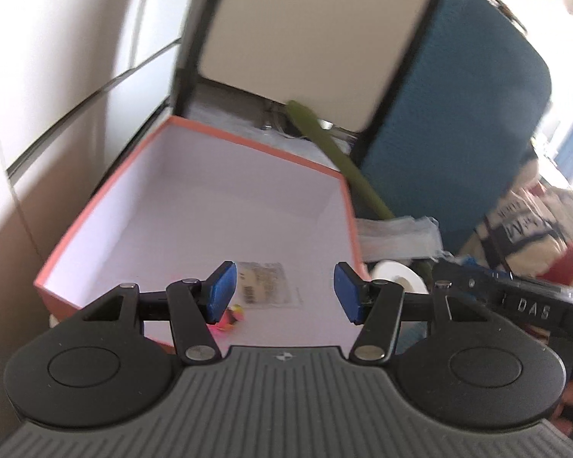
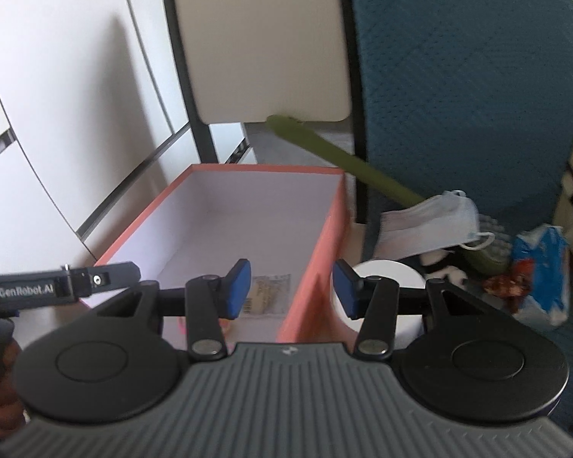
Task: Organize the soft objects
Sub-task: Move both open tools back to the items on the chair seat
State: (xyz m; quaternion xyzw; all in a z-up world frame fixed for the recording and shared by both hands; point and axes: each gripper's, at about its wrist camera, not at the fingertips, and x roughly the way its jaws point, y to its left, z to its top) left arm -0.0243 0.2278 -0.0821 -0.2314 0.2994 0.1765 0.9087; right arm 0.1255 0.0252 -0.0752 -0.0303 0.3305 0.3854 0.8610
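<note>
Left gripper (image 1: 282, 292) and right gripper (image 2: 291, 288): fingers spread, holding nothing, above the orange box (image 1: 195, 206) containing a small packet (image 1: 265, 284).

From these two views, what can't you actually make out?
- Pink item in box: left view, mostly behind a finger.
- Packet print: both views, too small.
- White roll: right view, partly behind a finger.
- Heap beside mask: blurred.

My left gripper (image 1: 282, 292) hangs over the orange box (image 1: 95, 213), blue fingers (image 1: 221, 292) apart with nothing between them. Near the box's front edge lie a small packet (image 1: 265, 284) and something pink (image 1: 227, 322). A white roll (image 1: 399, 276) sits just beside its right wall.
</note>
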